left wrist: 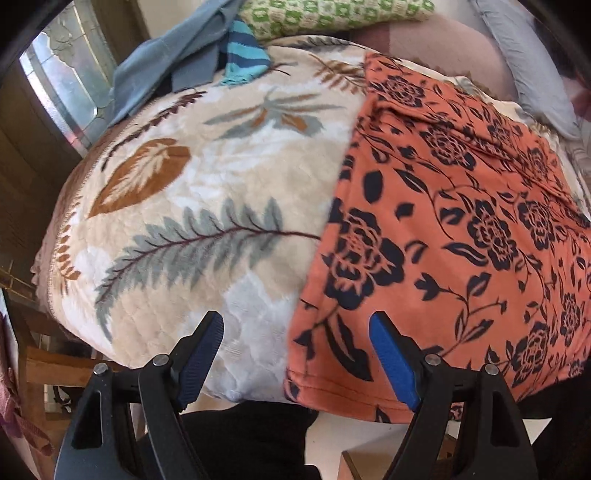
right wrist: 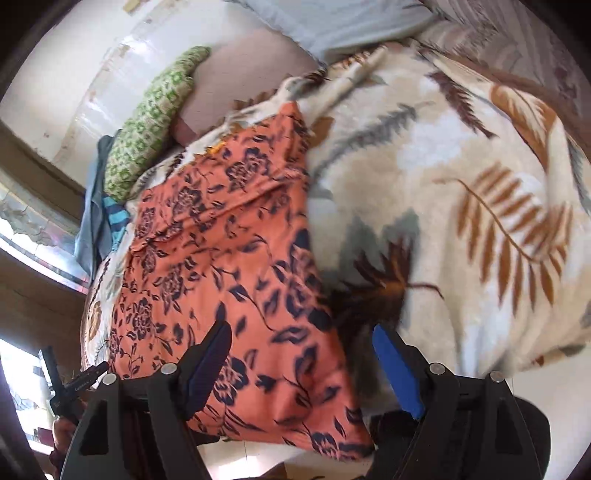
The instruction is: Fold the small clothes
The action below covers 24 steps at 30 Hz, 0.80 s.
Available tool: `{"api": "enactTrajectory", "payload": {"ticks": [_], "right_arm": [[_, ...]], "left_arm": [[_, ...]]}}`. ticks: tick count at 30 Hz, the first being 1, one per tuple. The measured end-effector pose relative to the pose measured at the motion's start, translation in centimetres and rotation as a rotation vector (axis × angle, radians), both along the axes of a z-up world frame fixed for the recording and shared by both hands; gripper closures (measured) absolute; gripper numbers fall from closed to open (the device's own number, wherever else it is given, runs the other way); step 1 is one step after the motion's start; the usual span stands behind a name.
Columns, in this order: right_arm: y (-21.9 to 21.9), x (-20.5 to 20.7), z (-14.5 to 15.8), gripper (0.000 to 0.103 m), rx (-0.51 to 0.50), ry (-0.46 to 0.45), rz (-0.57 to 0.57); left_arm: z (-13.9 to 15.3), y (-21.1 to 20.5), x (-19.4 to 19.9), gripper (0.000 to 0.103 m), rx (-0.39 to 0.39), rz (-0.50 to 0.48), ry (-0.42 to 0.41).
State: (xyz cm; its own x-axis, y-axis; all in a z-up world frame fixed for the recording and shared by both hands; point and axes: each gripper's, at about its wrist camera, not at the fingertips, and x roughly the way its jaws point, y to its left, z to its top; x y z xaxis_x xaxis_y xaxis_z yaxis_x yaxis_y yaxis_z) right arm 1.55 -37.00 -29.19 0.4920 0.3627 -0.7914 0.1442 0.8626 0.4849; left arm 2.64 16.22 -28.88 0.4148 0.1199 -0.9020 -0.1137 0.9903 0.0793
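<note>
Orange cloth (left wrist: pixel 443 229) with dark flowers lies flat on blanket (left wrist: pixel 207 192).

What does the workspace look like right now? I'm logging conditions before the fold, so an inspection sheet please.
Surface: cream plush leaf-print blanket covering a bed.
Job's things: orange garment with dark floral print lying flat, ungripped.
Clutter: grey-blue cloth, teal striped cloth, green patterned cushion, pale blue pillow at the far side.
Grippers: left tongs open over the near edge; right tongs open above the garment's corner.
Cables: nothing seen.
Surroundings: window, white wall.
</note>
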Motion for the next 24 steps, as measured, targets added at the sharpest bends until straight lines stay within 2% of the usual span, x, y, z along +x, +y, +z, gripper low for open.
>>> {"api": "enactTrajectory", "payload": {"ticks": [1,3,4,5,10,12,13,14,17,18,19,20,21,23,24], "right_arm": [[-0.5,-0.3,-0.3,0.021,0.011,0.025,-0.008],[-1.2,-0.9,-0.8,0.021,0.045,0.055,-0.027],[-1.4,-1.3,-1.1,0.021,0.072,0.065,-0.029],[-1.3,-1.5,-1.4,0.021,0.09,0.074,-0.028],[0.3,-1.9,-3.3,0.021,0.053,0.13,0.013],[0.6,-1.8,-4.5,0.023,0.076,0.177,0.027],[0.8,-1.7,-5.1,0.024,0.099,0.2,0.033],[1.1,-1.7,-5.8,0.029,0.117,0.221,0.04],[2.0,-1.8,-7.8,0.045,0.106,0.286,0.058],[2.3,-1.9,-8.4,0.054,0.087,0.297,0.055],[2.4,-2.0,-8.8,0.056,0.082,0.301,0.057],[2.4,-2.2,-8.9,0.059,0.092,0.292,0.053],[2.2,-2.3,-8.8,0.064,0.093,0.288,0.05],[1.6,-2.6,-8.3,0.065,0.103,0.263,0.044],[1.1,-2.6,-7.9,0.065,0.092,0.244,0.035]], "left_arm": [[-0.2,-0.3,0.0,0.023,-0.017,-0.012,0.007],[-0.7,-0.9,-0.1,0.044,-0.055,-0.046,0.022],[-1.0,-1.2,-0.1,0.065,-0.068,-0.062,0.036],[-1.2,-1.4,0.0,0.074,-0.068,-0.069,0.048],[-1.2,-1.6,0.1,0.075,-0.089,-0.093,0.055],[-1.3,-1.6,0.1,0.061,-0.112,-0.118,0.07],[-1.4,-1.6,0.2,0.046,-0.132,-0.123,0.078],[-1.5,-1.6,0.3,0.039,-0.142,-0.123,0.083],[-2.1,-1.6,0.7,0.039,-0.133,-0.129,0.088],[-2.1,-1.7,0.8,0.039,-0.134,-0.132,0.087],[-2.1,-1.7,0.8,0.043,-0.136,-0.131,0.085],[-2.1,-1.6,0.9,0.053,-0.135,-0.126,0.083],[-2.0,-1.3,1.0,0.058,-0.134,-0.118,0.082],[-1.9,-0.5,1.1,0.068,-0.162,-0.1,0.079],[-1.9,0.0,1.2,0.07,-0.175,-0.092,0.079]]}}
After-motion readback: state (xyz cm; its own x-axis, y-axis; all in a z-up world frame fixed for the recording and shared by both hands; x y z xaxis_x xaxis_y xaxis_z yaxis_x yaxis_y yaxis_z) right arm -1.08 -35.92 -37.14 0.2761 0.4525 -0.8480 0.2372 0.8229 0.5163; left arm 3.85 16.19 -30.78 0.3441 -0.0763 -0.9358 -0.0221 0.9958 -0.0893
